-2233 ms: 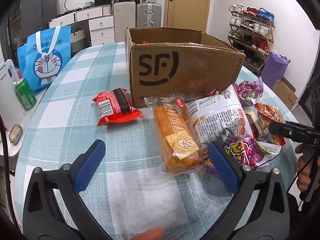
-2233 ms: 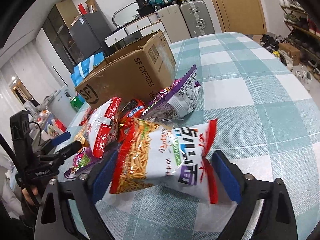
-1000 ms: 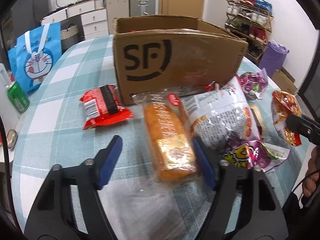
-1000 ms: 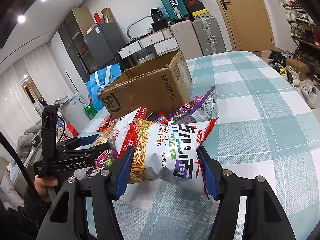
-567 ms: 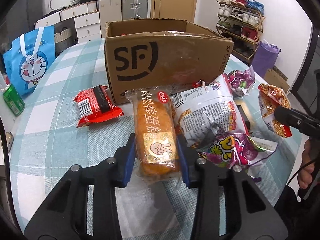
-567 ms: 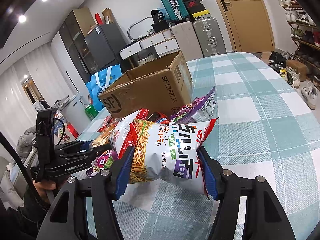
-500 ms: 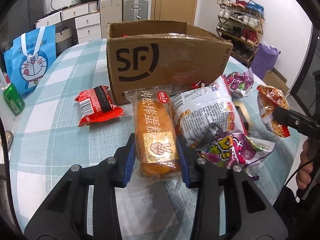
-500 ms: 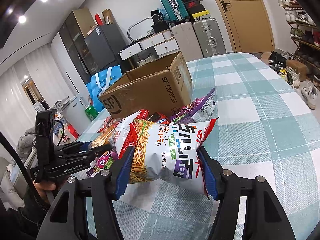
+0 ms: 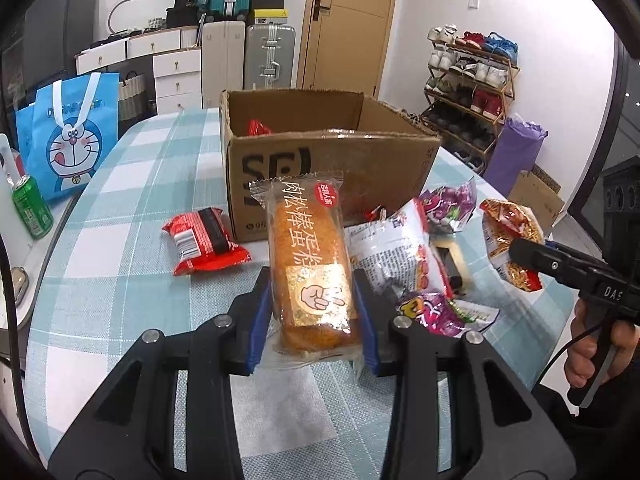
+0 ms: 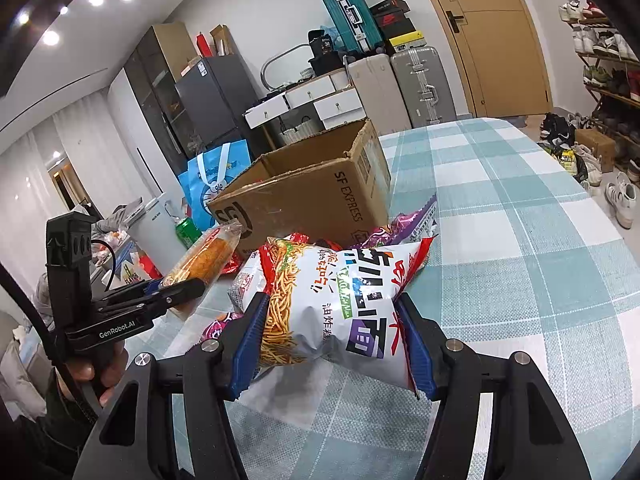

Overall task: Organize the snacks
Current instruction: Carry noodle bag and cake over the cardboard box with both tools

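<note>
My left gripper (image 9: pixel 312 320) is shut on a long orange cake-roll packet (image 9: pixel 310 260) and holds it lifted above the table, in front of the open SF cardboard box (image 9: pixel 332 168). The packet also shows in the right wrist view (image 10: pixel 204 258). My right gripper (image 10: pixel 332 340) is shut on a white noodle-snack bag (image 10: pixel 340 304), raised off the table near the box (image 10: pixel 304 196). The same bag shows in the left wrist view (image 9: pixel 508 240). A red item lies inside the box (image 9: pixel 256 127).
A red snack packet (image 9: pixel 204 240) lies left of the box. A white bag (image 9: pixel 400 252) and purple packets (image 9: pixel 440 312) lie to the right. A green can (image 9: pixel 32 208) and a blue Doraemon bag (image 9: pixel 68 136) stand at the far left. The table is checked teal (image 10: pixel 520 240).
My left gripper closed on the cake-roll packet and lifted it toward the box. My right gripper, shut on the noodle bag for a second, has risen slightly.
</note>
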`<state>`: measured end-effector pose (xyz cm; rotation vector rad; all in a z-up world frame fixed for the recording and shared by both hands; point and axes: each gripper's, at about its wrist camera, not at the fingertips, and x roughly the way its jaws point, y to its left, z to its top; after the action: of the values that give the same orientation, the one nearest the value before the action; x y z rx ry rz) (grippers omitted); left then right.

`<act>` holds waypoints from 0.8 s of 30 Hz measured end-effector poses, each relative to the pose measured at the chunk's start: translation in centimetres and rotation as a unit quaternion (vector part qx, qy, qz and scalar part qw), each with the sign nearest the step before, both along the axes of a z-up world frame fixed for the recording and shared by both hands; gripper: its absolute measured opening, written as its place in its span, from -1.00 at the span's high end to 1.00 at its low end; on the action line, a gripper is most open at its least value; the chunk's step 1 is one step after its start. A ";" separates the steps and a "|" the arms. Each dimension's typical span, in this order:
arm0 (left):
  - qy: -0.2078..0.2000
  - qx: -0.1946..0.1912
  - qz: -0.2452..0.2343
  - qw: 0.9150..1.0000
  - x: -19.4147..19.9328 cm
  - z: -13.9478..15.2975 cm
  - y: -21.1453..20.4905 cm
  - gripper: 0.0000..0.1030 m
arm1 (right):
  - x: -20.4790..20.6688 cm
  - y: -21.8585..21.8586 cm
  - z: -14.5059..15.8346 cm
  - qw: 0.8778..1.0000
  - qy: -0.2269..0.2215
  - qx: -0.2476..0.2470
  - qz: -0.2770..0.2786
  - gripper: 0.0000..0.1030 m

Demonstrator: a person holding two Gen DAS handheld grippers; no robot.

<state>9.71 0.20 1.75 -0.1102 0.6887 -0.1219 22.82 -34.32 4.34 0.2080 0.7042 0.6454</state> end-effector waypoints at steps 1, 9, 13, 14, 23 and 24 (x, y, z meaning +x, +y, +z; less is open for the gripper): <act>-0.003 0.000 0.000 1.000 -0.2 0.3 -0.1 0.32 | 0.0 0.0 0.1 1.000 -0.002 0.000 0.001 -0.23; -0.018 -0.002 0.006 1.000 -0.7 2.5 0.1 0.32 | 0.4 1.0 1.8 1.000 -0.019 -0.008 0.006 -0.23; -0.026 -0.004 0.008 1.000 -0.6 3.5 0.3 0.32 | 1.1 1.8 2.7 1.000 -0.023 -0.005 0.013 -0.23; -0.029 -0.003 0.008 1.000 -0.5 3.9 0.4 0.32 | 1.3 2.1 3.0 1.000 -0.025 -0.005 0.014 -0.23; -0.046 -0.005 0.017 0.999 0.9 6.8 1.3 0.32 | 3.0 2.9 5.5 0.999 -0.035 0.006 0.012 -0.23; -0.046 -0.007 0.018 0.999 1.1 7.0 1.3 0.32 | 3.2 2.9 5.7 0.999 -0.035 0.007 0.011 -0.23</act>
<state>10.80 1.54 8.74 -0.1296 0.5932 -0.0964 25.98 -31.42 10.02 0.1897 0.6359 0.6752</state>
